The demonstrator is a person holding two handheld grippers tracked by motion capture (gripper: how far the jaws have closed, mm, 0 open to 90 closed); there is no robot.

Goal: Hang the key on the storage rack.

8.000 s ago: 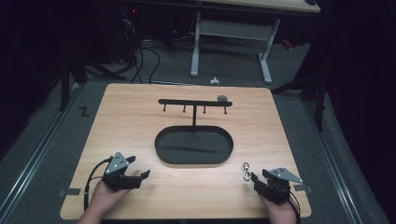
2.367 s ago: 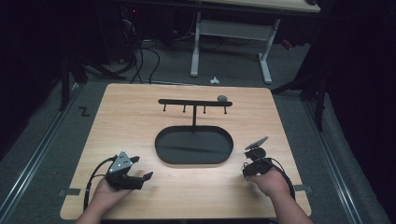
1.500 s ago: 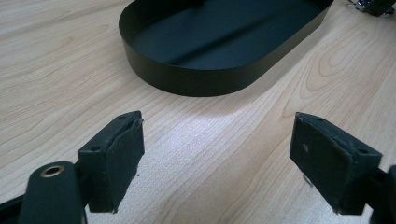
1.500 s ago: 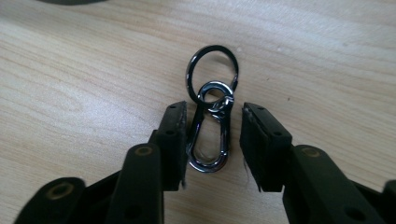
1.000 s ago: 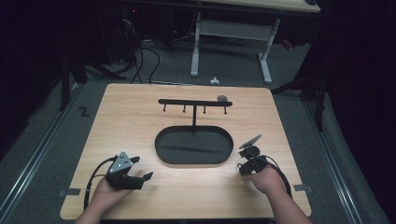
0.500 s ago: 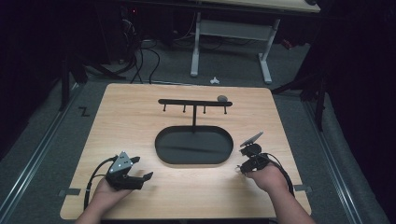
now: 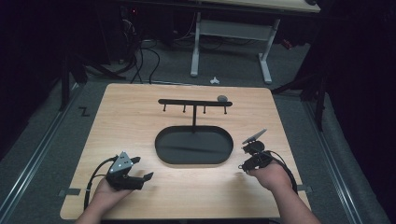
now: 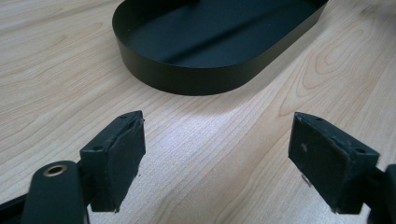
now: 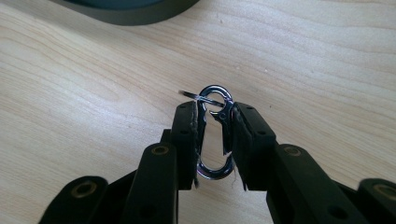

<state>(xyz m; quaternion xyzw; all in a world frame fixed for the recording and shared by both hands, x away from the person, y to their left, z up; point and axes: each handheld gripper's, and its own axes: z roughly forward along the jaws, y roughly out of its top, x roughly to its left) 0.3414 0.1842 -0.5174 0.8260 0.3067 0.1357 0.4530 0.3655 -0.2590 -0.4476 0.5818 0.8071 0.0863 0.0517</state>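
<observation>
My right gripper [image 9: 214,110] is shut on a silver carabiner clip [image 9: 214,174]. The pads press its two long sides, and its top loop with a thin key ring sticks out past the fingertips. In the high view the right gripper [image 7: 243,158] sits low over the table, just right of the black oval tray [image 7: 161,151]. I cannot tell whether the clip touches the wood. My left gripper [image 7: 144,168] rests at the front left of the table. Its jaws stand wide open with bare wood between them [image 8: 217,154], pointing at the tray's wall [image 8: 196,79].
A black T-shaped rack [image 7: 194,102] with several small hooks rises from the tray's far side. A small grey object [image 7: 222,98] sits at the rack's right end. The tray's edge [image 9: 130,14] lies just ahead of the right gripper. Beyond the table stand a desk frame and cables.
The clip first lay on the table beside the right gripper; that gripper moved in over it and now holds it. Over the last second it barely shifted. The left gripper stayed put.
</observation>
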